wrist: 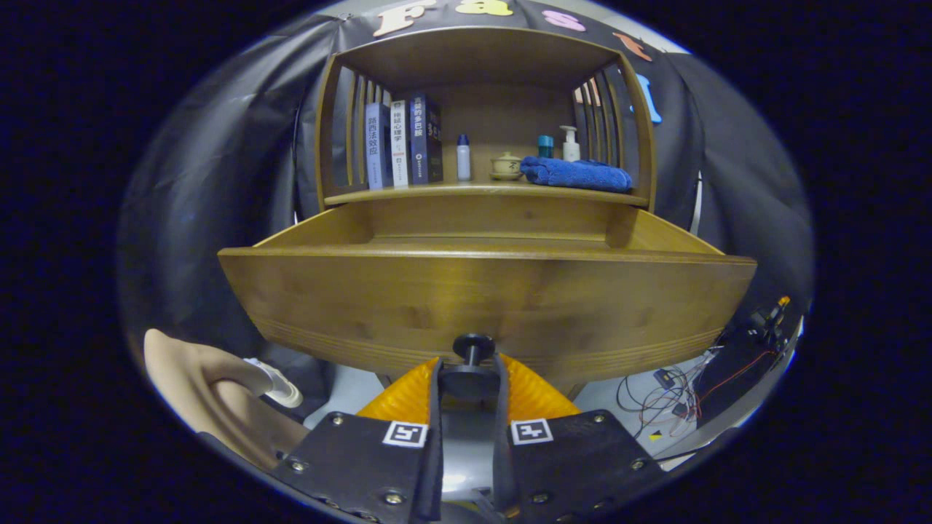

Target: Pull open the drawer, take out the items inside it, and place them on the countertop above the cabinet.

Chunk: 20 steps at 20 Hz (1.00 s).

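The wooden drawer (486, 298) stands pulled out from the cabinet, its broad front panel right ahead of the fingers. A dark round knob (473, 343) sticks out low on that panel, and my gripper (470, 378) is shut on the knob, one finger pressing each side of its stem. The drawer's rim hides whatever lies inside. Above it runs the countertop (437, 193), a wooden shelf framed by slatted sides.
On the countertop stand three books (403, 142), a small white bottle (463, 157), a little lidded cup (506, 165), a teal jar (545, 145), a pump bottle (570, 143) and a folded blue towel (577, 175). A person's hand (211, 397) shows low left; loose cables (681, 393) lie low right.
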Motion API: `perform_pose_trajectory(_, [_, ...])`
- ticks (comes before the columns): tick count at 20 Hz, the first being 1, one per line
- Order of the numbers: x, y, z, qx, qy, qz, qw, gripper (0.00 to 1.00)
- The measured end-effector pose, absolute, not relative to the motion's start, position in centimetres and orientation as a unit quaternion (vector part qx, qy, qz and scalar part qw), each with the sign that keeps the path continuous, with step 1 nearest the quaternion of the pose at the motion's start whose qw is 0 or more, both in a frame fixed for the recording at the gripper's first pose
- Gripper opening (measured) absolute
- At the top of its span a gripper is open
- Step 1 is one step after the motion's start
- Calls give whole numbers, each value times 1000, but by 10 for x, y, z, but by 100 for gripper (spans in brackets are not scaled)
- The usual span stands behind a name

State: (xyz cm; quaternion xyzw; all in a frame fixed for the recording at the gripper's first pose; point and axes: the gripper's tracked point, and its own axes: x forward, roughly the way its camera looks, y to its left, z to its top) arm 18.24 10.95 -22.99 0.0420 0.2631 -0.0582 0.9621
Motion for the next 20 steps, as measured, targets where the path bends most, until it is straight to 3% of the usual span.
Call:
perform_pose_trajectory(6, [180,112,-231,12,252,-52,966,28])
perform_pose_trajectory(12, [164,111,-234,13,256,-46,966,45])
perform_pose_trajectory(20, [151,115,-172,-13,175,-20,984,45])
